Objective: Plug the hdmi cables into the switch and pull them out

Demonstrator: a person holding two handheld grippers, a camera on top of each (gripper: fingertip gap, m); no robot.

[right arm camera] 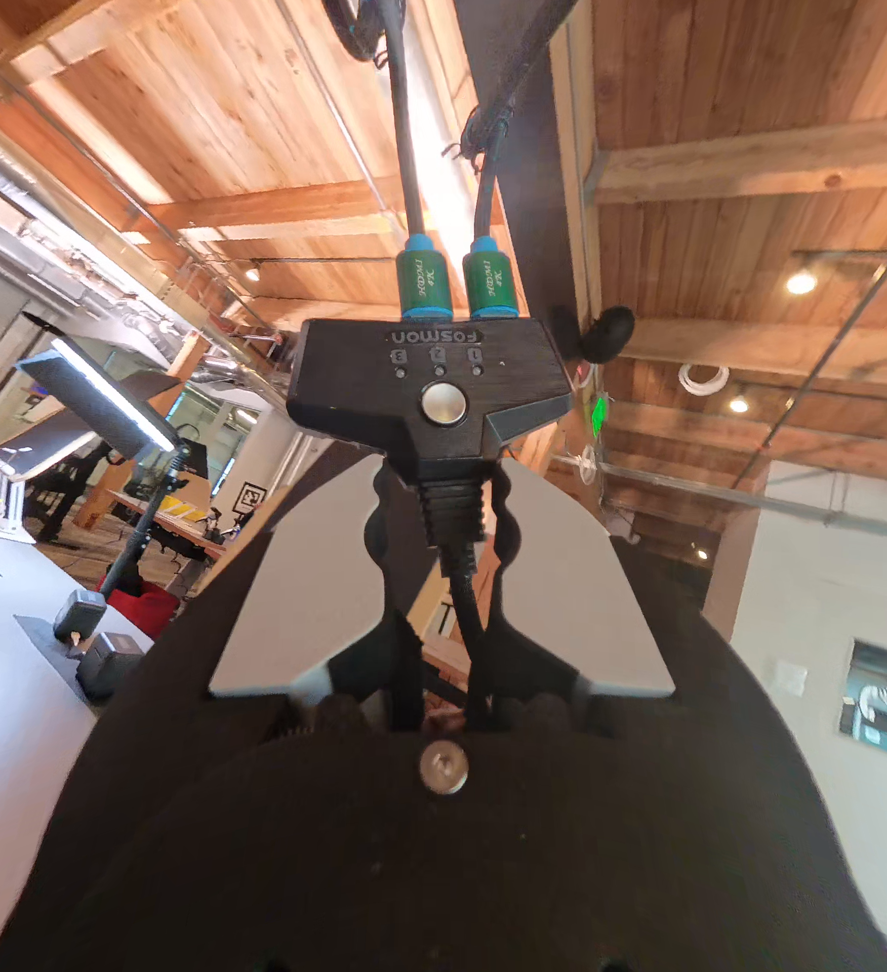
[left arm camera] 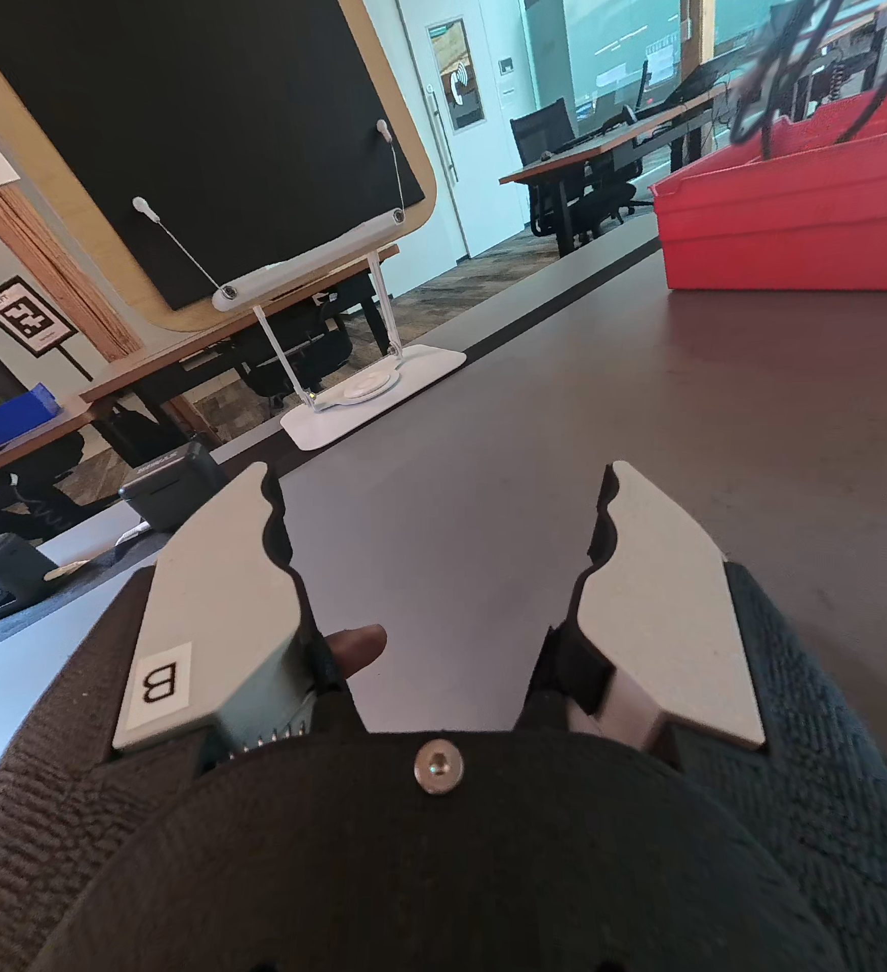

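Note:
In the right wrist view my right gripper (right arm camera: pixel 441 473) points up toward the ceiling. It is shut on the ribbed cable collar of the black HDMI switch (right arm camera: pixel 431 384). Two green HDMI plugs, the left plug (right arm camera: pixel 423 279) and the right plug (right arm camera: pixel 491 281), sit side by side in the switch's far edge. Their black cables (right arm camera: pixel 399 131) run upward out of view. The switch's own cable (right arm camera: pixel 465 594) passes down between my fingers. In the left wrist view my left gripper (left arm camera: pixel 439 473) is open and empty, low over the dark table (left arm camera: pixel 641 447). Blurred black cables (left arm camera: pixel 778 68) hang at the top right.
Stacked red bins (left arm camera: pixel 799 210) stand on the table at the far right. A white stand (left arm camera: pixel 373 394) holding a black board (left arm camera: pixel 194 147) stands ahead on the left. Small black devices (left arm camera: pixel 173 494) sit at the table's left edge. A person's fingertip (left arm camera: pixel 362 647) shows by the left finger.

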